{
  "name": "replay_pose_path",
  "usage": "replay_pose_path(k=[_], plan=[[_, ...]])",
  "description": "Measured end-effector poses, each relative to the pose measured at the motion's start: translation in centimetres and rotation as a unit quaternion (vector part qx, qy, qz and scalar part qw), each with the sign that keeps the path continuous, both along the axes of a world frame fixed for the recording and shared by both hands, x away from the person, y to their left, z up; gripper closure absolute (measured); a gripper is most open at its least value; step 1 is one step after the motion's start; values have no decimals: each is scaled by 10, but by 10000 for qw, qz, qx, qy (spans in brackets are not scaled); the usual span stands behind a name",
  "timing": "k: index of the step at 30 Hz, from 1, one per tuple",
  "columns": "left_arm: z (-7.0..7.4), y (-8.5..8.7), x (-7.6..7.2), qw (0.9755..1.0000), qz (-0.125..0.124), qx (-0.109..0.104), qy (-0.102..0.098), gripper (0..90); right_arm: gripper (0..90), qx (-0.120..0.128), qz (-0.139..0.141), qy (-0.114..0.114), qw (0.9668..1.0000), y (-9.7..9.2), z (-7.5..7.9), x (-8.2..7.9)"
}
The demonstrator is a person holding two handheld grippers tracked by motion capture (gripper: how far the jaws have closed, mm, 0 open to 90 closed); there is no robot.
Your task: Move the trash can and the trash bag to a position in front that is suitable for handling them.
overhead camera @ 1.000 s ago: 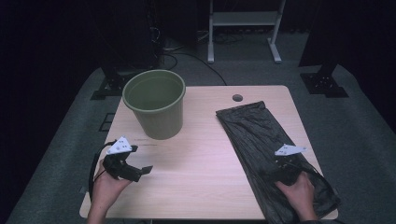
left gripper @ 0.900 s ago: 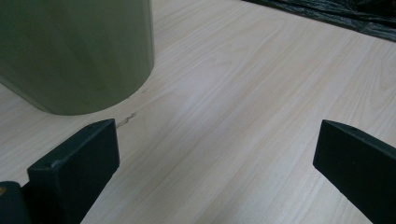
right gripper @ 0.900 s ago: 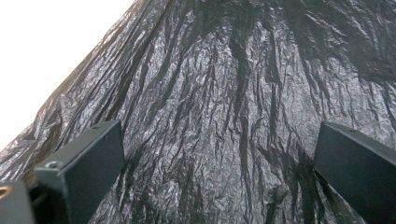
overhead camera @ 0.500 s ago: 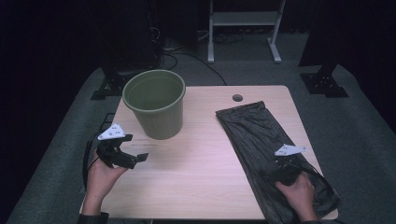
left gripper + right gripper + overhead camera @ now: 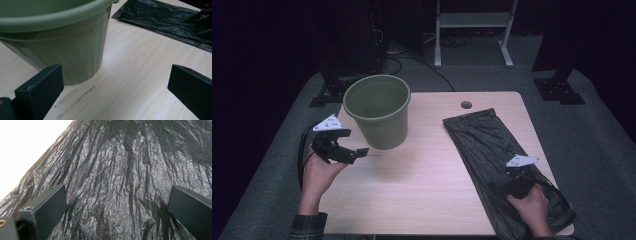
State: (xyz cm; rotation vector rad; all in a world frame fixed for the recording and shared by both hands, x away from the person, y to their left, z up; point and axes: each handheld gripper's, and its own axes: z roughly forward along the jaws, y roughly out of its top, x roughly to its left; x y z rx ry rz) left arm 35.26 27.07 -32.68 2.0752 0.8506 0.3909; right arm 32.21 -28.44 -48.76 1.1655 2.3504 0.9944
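- Nearest the person, the right gripper hovers low over the near end of the black bin bag; in the right gripper view its fingers stand wide apart with crumpled plastic between them and nothing gripped.
- The bag lies flat along the right side of the table, its near corner reaching the table's front-right edge. Risk: the film is thin and slick, so a pinch could catch just 1 layer, or slide the whole bag off that edge.
- The left gripper is held above the table's left edge, pointing toward the base of the green plastic bin; its fingers are wide and empty.
- The bin stands upright and empty, near the back-left of the table, close to the left gripper but not touching it. It is probably light, so a nudge on the wall from 1 finger could tip or skid it.
- Between bin and bag is a broad stretch of bare wood, good room for carrying the bag across.
- Farther back, a small round grommet hole sits near the far edge; beyond it the floor is dark, with stand legs.
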Motion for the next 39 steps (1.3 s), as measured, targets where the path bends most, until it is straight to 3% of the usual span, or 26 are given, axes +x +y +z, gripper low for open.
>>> replay_pose_path(k=[14, 24, 32, 39], plan=[[32, 4, 29, 9998, 127, -54, -168, 0, 6, 3, 17, 2, 10000, 0, 0, 0], [47, 10, 59, 9995, 254, 70, -198, 0, 6, 0, 22, 1, 10000, 0, 0, 0], [48, 15, 78, 9987, 456, 173, -148, 0, 6, 7, 24, -2, 10000, 0, 0, 0], [38, 20, 95, 9981, 583, 191, -97, 0, 6, 8, 45, -2, 10000, 0, 0, 0]])
